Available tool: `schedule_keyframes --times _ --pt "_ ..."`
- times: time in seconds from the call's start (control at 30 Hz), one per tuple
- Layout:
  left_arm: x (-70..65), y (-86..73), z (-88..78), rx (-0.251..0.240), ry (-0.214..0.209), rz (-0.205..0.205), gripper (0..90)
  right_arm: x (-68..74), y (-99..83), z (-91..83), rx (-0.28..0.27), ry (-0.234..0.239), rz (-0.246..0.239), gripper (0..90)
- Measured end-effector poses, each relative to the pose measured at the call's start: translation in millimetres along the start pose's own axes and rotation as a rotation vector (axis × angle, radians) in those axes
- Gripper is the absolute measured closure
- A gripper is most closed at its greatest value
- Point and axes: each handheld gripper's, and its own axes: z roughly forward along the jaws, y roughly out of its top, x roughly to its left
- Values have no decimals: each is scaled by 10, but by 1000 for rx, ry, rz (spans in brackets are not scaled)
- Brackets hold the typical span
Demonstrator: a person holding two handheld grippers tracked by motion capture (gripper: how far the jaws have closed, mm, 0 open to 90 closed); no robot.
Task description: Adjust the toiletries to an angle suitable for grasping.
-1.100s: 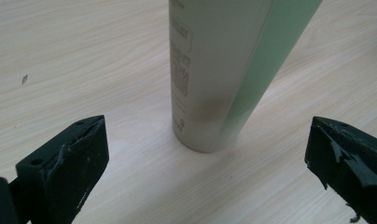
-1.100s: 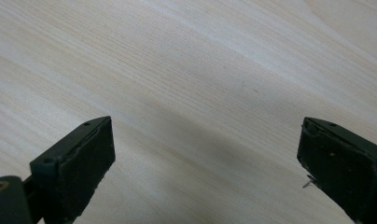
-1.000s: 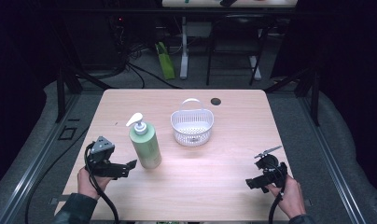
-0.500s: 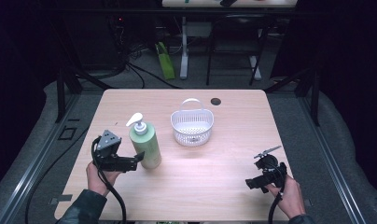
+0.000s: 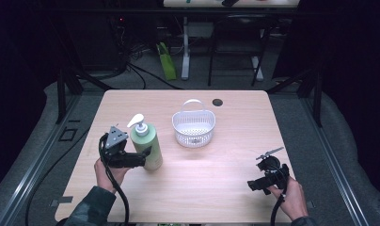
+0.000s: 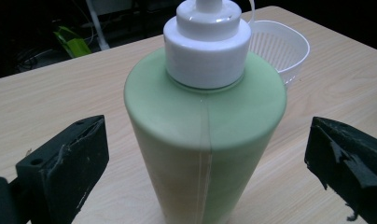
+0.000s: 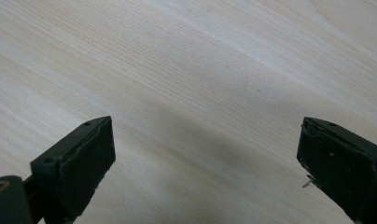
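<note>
Your left gripper [image 5: 143, 157] sits at the green pump bottle [image 5: 147, 146], which stands upright on the table [image 5: 225, 188] toward its left side, nearer your edge than the middle. In the left gripper view the bottle [image 6: 205, 135] rises between the two black fingers [image 6: 65, 163], which are spread wide; a strip of bare table shows on each side between the pads and the green wall, so they straddle it without touching. The white pump cap [image 6: 207, 44] tops the bottle, and in the high view its nozzle points away to the left.

Behind the bottle and to its right stands a white perforated basket [image 5: 193, 128] with its handle raised; it is near the bottle but apart from it. In the left gripper view its rim [image 6: 280, 46] shows past the bottle's shoulder. A small dark round spot [image 5: 217, 102] lies on the table just beyond the basket.

Your right gripper [image 5: 252, 185] is at the table's near right corner, well apart from bottle and basket. In the right gripper view its fingers [image 7: 74, 163] stand wide apart over bare wood, with nothing between them.
</note>
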Motion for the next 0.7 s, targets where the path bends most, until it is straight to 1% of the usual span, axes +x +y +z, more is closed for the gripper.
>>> schedule_keyframes --times 0.13,0.2,0.23,0.27,0.37,0.43,0.5,0.57,0.6,0.63,0.7 --pt "-35 22 47 -5 11 10 0 -8 -4 -4 1 -1 -4 39" --pt "-50 35 75 -6 13 17 0 -10 -7 -2 0 3 5 39" --pt "-58 42 86 -4 13 17 0 -10 -9 -1 4 -1 -6 39" --pt "-63 49 99 -3 14 20 0 -10 -9 -1 4 -1 -6 39" --pt "-74 60 138 -3 21 18 0 15 -7 -7 1 4 3 39" --pt "-70 59 161 -5 19 9 5 16 -4 -8 4 -2 -3 39" --pt "-60 55 173 -4 26 8 28 15 -2 -4 6 -3 1 40" --pt "-46 48 175 -3 23 -2 58 12 -2 1 6 -3 1 40" --pt "-38 42 175 -9 29 -7 77 10 -3 2 6 -3 2 40" --pt "-27 37 172 -13 28 -15 116 12 -3 3 6 1 6 40" --pt "-27 37 171 -13 28 -15 117 7 -3 5 6 -2 1 41"
